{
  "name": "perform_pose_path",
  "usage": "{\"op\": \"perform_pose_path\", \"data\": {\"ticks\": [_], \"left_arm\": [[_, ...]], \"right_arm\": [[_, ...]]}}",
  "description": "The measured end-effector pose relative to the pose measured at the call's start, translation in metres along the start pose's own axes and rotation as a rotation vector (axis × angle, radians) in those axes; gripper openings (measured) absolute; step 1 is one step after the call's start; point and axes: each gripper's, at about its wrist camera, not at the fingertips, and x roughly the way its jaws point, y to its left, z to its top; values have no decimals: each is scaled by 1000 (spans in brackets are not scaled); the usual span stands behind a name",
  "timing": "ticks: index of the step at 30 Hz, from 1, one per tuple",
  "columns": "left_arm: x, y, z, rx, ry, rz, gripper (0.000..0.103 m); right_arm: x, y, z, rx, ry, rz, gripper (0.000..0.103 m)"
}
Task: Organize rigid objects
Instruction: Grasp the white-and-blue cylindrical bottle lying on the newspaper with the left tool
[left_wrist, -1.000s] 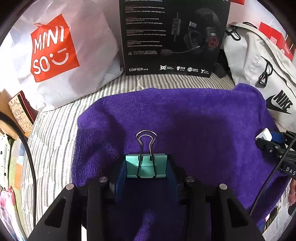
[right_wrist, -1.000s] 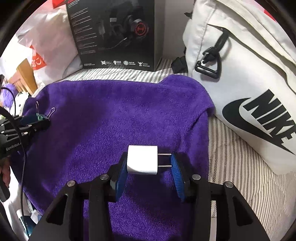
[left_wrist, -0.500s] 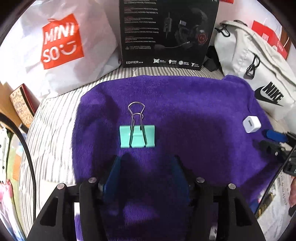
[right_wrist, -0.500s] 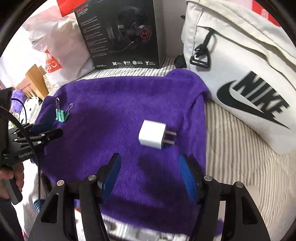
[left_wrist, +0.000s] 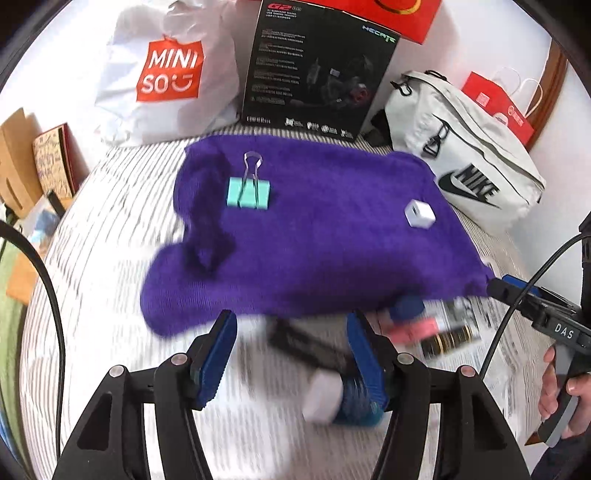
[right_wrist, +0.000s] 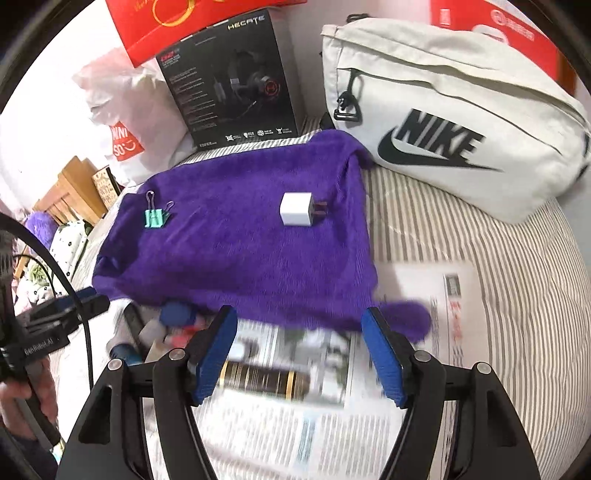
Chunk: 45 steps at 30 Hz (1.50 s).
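Note:
A teal binder clip lies on the left part of a purple towel; it also shows in the right wrist view. A white plug adapter lies on the towel's right part, prongs pointing right. My left gripper is open and empty, pulled back off the towel's near edge over a blurred pile of small items. My right gripper is open and empty, over a black-and-gold cylinder lying on a printed sheet.
A black headset box, a white Miniso bag and a white Nike bag stand behind the towel on the striped bed. Red bags sit at the back. Each gripper shows at the other view's edge.
Both grippers let go, the left of the clip and the right of the adapter, opened, and pulled back and up off the towel. Both objects now lie on the towel.

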Motion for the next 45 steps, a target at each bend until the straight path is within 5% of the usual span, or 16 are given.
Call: {"op": "perform_pose_path", "data": {"ticks": [16, 27, 32, 38, 45], "left_arm": [[18, -37, -42, -15, 49, -18, 66], [2, -29, -64, 37, 67, 21, 67], [-4, -23, -69, 68, 45, 96, 68], [-26, -11, -69, 42, -2, 62, 68], [-63, -14, -126, 105, -30, 39, 74]], "right_arm": [[-17, 4, -71, -11, 40, 1, 70], [-18, 13, -81, -32, 38, 1, 70], [-22, 18, -83, -39, 32, 4, 70], [-19, 18, -89, -38, 45, 5, 70], [-16, 12, -97, -33, 64, 3, 70]]}}
